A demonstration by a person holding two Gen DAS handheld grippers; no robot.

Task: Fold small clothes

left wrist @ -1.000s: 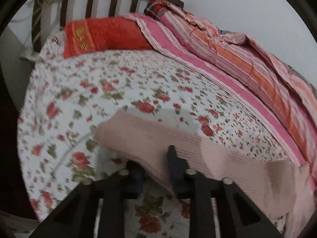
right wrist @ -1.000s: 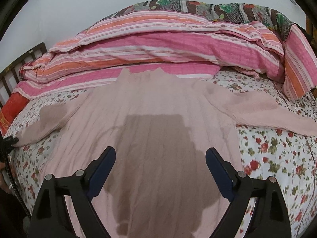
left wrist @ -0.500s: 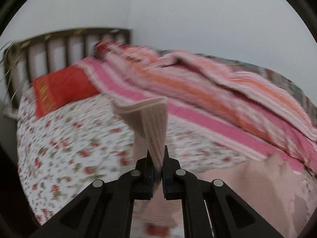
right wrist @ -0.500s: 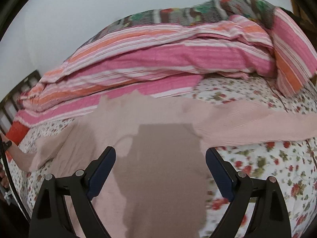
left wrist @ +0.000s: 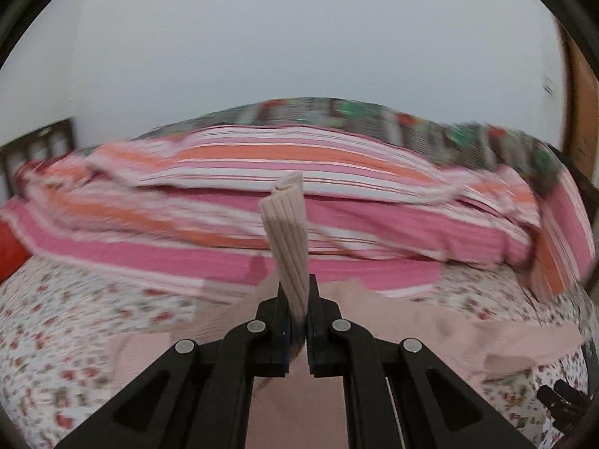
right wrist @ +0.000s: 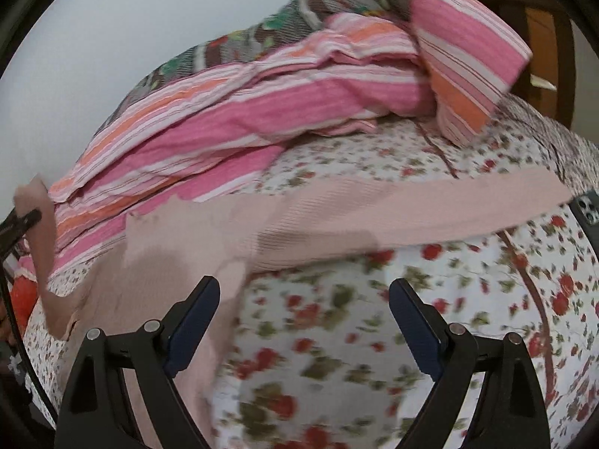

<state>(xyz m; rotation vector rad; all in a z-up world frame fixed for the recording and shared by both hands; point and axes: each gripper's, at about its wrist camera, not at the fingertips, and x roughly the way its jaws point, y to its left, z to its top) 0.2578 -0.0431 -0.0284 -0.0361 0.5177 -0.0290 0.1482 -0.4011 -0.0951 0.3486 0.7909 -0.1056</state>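
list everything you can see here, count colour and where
sweater: 1, pale pink, spread on the bed, one sleeve stretched right, the other lifted in the left gripper
sleeve cuff: 1, pale pink ribbed, standing up out of the left gripper
sheet: 1, white with red flowers, covering the bed
quilt: 1, pink, orange and white stripes, heaped along the far side
blanket: 1, green, brown and red pattern, on top of the quilt
pillow: 1, red, far left edge
headboard: 1, dark wood, left by the wall
phone: 1, dark, right edge of the bed
left gripper: black, shut on the cuff
right gripper: black with blue pads, open over the sheet
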